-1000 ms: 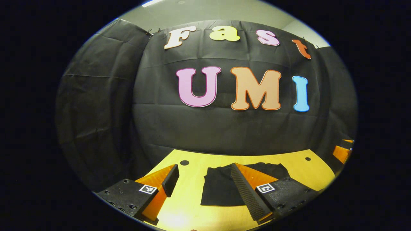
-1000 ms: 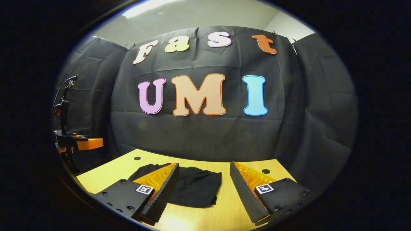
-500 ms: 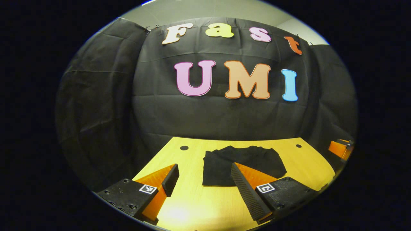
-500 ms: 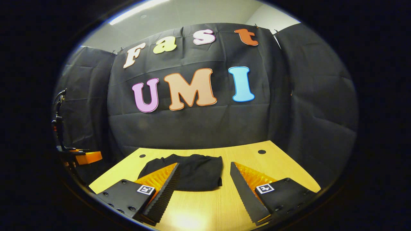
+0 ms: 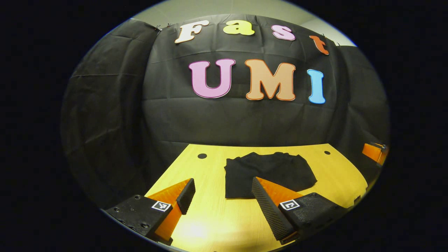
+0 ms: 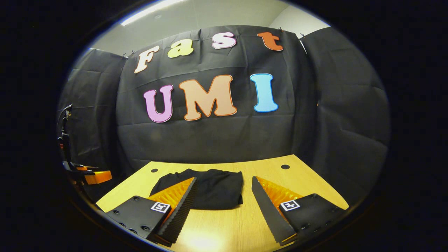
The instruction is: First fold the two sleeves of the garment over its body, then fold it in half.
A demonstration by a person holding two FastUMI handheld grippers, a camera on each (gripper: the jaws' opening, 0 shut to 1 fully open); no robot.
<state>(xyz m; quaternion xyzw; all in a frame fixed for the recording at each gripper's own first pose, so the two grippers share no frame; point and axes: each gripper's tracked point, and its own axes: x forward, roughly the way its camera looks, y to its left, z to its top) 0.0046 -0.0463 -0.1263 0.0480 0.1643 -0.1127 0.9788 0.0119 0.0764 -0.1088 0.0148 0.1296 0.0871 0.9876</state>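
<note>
No words, numbers or brand names to be read on any object here. Only signs noted: small square white tags with black block patterns, which are coded marks, not letters.

Left gripper view: one tag [image 5: 161,206] on the black base of the left-hand finger of the left gripper [image 5: 223,182], second tag [image 5: 289,205] on the base of the opposite finger. Both seen over the near edge of the pale yellow wooden bench [image 5: 210,224].

Right gripper view: same arrangement on the right gripper [image 6: 224,179], with one tag [image 6: 160,207] on the left-hand finger base and another [image 6: 289,205] on the right-hand one.

Patterns too small to make out cell by cell.
</note>
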